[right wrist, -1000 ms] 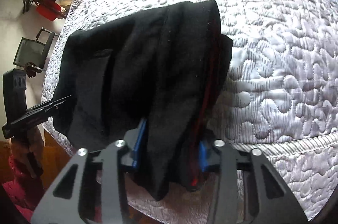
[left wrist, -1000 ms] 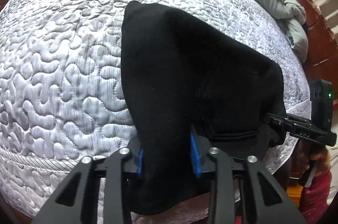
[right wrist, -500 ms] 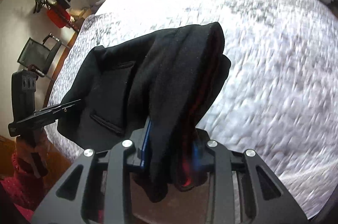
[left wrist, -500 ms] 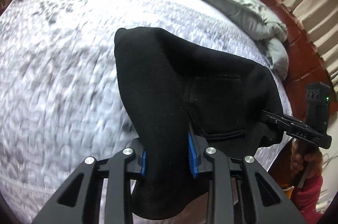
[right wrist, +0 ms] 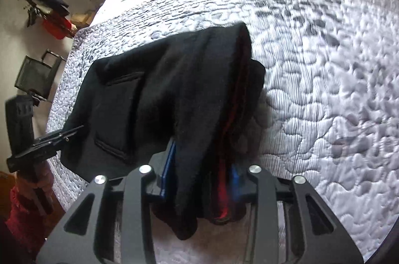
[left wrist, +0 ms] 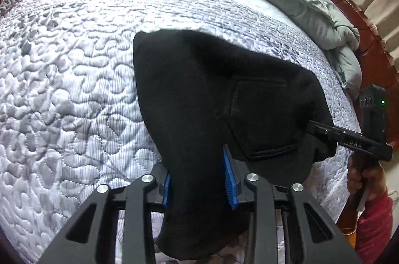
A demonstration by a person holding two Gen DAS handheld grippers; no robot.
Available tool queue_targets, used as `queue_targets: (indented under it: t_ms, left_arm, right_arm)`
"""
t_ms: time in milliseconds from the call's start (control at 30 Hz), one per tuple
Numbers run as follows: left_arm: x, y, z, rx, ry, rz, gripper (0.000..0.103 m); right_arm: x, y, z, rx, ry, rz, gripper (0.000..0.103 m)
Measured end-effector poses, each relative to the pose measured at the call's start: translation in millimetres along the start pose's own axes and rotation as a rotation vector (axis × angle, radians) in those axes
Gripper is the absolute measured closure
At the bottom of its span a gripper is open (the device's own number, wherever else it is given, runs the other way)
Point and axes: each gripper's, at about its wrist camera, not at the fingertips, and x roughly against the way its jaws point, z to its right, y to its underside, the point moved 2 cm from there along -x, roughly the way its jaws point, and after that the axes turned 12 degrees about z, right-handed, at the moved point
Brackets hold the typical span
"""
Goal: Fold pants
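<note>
While faint lettering on the right gripper reads roughly "DAS" (too small to be sure), the black pants are plain: soft, matte knit, folded thick, with a stitched patch pocket and a red inner edge. They hang over the white quilted bed. Both the left gripper and the right have ribbed blue fingers easing apart around bunched cloth.
</note>
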Motion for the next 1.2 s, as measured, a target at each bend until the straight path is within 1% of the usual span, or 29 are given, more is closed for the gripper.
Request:
queue_targets:
  t_ms: [67, 100, 133, 233, 300, 400, 533, 567, 633, 700, 767, 833, 867, 900, 933, 967, 1000, 1033, 1133, 1200]
  left_arm:
    - [-2, 5, -3, -0.018, -0.004, 0.0, 0.063]
    - [-4, 9, -6, -0.027, -0.009, 0.0, 0.06]
    - [-4, 11, -7, -0.03, -0.009, 0.002, 0.058]
    - [-6, 16, -7, -0.033, -0.008, 0.023, 0.054]
    - [-8, 14, -4, -0.034, -0.009, 0.034, 0.051]
    - [6, 22, -12, -0.049, -0.05, 0.042, 0.04]
    - [22, 33, -8, -0.062, -0.101, 0.075, 0.037]
    - [23, 36, -7, -0.071, -0.111, 0.08, 0.037]
    - [19, 43, -9, -0.08, -0.125, 0.072, 0.036]
    - [17, 44, -9, -0.054, -0.13, 0.067, 0.036]
    - [21, 42, -9, -0.038, -0.142, 0.061, 0.036]
    - [33, 42, -3, -0.063, -0.184, 0.056, 0.036]
    - [38, 44, 1, -0.082, -0.209, 0.053, 0.035]
    - [47, 46, 5, -0.1, -0.245, 0.056, 0.028]
    - [54, 47, 9, -0.103, -0.255, 0.065, 0.018]
    - [63, 51, 13, -0.098, -0.258, 0.082, 0.014]
    - [69, 53, 15, -0.094, -0.257, 0.091, 0.01]
    - [75, 57, 19, -0.092, -0.261, 0.1, 0.008]
    - [89, 66, 32, -0.109, -0.31, 0.121, 0.007]
    - [95, 70, 38, -0.103, -0.309, 0.13, 0.007]
  right_arm:
    - [-1, 6, 7, -0.004, -0.02, -0.003, 0.055]
    - [-4, 11, 10, -0.001, -0.018, -0.013, 0.048]
    - [-6, 15, 15, -0.01, -0.022, -0.018, 0.047]
    - [-4, 23, 29, -0.09, -0.09, 0.011, 0.045]
    - [2, 27, 31, -0.105, -0.106, 0.03, 0.042]
    - [17, 35, 35, -0.1, -0.09, 0.059, 0.037]
    - [34, 43, 31, -0.078, -0.065, 0.097, 0.035]
    - [37, 46, 32, -0.067, -0.049, 0.104, 0.035]
    - [30, 45, 34, -0.072, -0.008, 0.088, 0.034]
    - [21, 45, 33, -0.08, 0.028, 0.07, 0.033]
    - [23, 41, 24, -0.067, 0.063, 0.068, 0.033]
    - [30, 40, 17, -0.064, 0.102, 0.069, 0.032]
    - [39, 40, 11, -0.06, 0.145, 0.071, 0.03]
    - [47, 41, 5, -0.047, 0.193, 0.073, 0.023]
    - [54, 42, 0, -0.031, 0.241, 0.075, 0.016]
    - [63, 45, -8, -0.008, 0.289, 0.075, 0.014]
    - [69, 50, -15, 0.008, 0.31, 0.073, 0.013]
    - [75, 55, -19, 0.02, 0.32, 0.072, 0.012]
    - [87, 74, -34, 0.032, 0.36, 0.064, 0.011]
    - [94, 85, -43, 0.031, 0.363, 0.072, 0.011]
